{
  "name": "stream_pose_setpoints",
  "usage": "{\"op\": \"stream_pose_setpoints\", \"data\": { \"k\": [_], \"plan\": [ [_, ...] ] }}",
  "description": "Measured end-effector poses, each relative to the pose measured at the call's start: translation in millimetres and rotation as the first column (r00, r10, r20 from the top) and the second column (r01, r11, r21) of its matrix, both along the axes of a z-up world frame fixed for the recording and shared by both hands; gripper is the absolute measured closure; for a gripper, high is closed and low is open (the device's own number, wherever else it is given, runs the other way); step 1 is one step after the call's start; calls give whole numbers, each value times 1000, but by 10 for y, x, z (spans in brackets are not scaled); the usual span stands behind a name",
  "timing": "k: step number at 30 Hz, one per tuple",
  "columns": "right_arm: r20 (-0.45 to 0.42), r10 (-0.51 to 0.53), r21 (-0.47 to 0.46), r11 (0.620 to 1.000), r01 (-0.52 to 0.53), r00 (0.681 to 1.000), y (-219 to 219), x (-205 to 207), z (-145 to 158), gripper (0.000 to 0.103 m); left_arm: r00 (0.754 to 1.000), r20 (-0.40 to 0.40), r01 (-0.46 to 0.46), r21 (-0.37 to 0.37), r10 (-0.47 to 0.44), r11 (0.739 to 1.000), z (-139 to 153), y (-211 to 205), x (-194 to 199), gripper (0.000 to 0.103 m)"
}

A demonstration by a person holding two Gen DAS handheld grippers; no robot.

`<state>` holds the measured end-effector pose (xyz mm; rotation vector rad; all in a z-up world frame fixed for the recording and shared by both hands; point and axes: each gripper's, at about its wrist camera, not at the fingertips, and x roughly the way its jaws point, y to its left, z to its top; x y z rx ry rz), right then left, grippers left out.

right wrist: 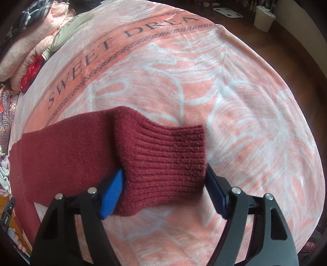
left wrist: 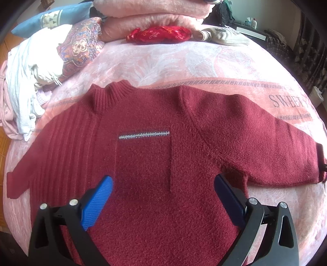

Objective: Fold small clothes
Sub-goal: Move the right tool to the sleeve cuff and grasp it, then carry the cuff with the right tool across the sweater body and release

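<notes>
A small dark red knit sweater [left wrist: 155, 147] lies flat, front up, on the pink blanket, both sleeves spread out. It has a chest pocket with a sparkly trim strip [left wrist: 144, 135]. My left gripper [left wrist: 163, 184] is open and hovers over the sweater's lower body, holding nothing. In the right wrist view the sweater's ribbed sleeve cuff [right wrist: 169, 163] lies between the wide-open blue fingers of my right gripper [right wrist: 165, 180]; the pads stand at either side of the cuff and are not closed on it.
The pink "SWEET DREAM" blanket [right wrist: 184, 81] covers the bed. At its far side lie stacked pink blankets [left wrist: 151, 18], a red foil packet [left wrist: 159, 33], a paisley pillow [left wrist: 79, 45], white clothes [left wrist: 30, 81] and a beige garment [left wrist: 224, 35]. A white bin [right wrist: 263, 18] stands on the floor.
</notes>
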<state>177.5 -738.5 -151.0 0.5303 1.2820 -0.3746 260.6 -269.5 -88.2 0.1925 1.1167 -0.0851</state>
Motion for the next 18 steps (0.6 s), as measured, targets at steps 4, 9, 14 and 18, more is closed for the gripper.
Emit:
{"op": "stream_pose_setpoints", "data": {
  "k": [4, 9, 14, 18],
  "plan": [
    [37, 34, 6, 999, -34, 999, 65, 45, 114, 73, 1000, -11, -23, 6, 23, 1000, -43, 153, 11, 4],
    [73, 52, -14, 999, -51, 996, 143, 76, 315, 88, 998, -19, -59, 5, 59, 998, -58, 388, 16, 4],
    [143, 74, -28, 997, -70, 987, 342, 114, 574, 88, 996, -14, -90, 13, 90, 996, -19, 655, 43, 4],
    [212, 121, -30, 993, -117, 970, 648, 227, 869, 88, 993, -11, -120, 13, 120, 993, 16, 881, 81, 4]
  ]
}}
